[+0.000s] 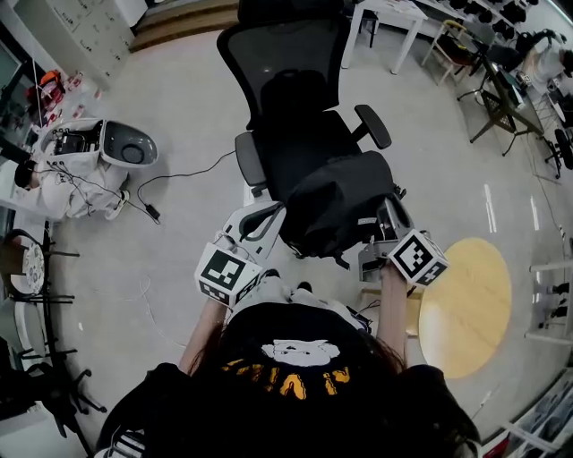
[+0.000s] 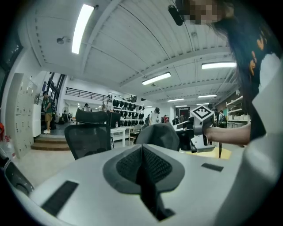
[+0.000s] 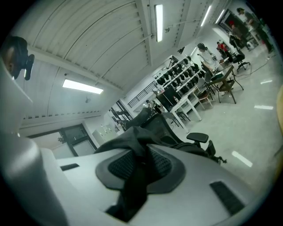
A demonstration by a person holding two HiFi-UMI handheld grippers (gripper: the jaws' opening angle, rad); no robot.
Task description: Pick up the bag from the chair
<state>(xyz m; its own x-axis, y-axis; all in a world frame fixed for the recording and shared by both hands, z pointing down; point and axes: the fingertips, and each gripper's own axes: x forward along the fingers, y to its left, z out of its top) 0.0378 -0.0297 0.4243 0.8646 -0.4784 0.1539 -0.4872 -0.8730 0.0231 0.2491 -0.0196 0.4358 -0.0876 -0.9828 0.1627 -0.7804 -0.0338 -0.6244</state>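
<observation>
A black bag (image 1: pixel 336 201) bulges over the front of the seat of a black mesh office chair (image 1: pixel 286 63), between my two grippers. My left gripper (image 1: pixel 269 216) is at the bag's left edge. In the left gripper view the left gripper (image 2: pixel 142 148) has its pads pressed on a thin dark strip, with the bag (image 2: pixel 159 134) rising just behind and the chair back (image 2: pixel 88 137) to the left. My right gripper (image 1: pixel 387 224) is at the bag's right side. Its own view shows the right gripper (image 3: pixel 141 152) shut on bunched black bag fabric (image 3: pixel 132 137).
A round yellow table (image 1: pixel 466 304) stands close on the right. A white machine (image 1: pixel 125 143) and loose cables (image 1: pixel 179 179) lie on the floor at the left. White tables (image 1: pixel 385 18) and chairs fill the far right.
</observation>
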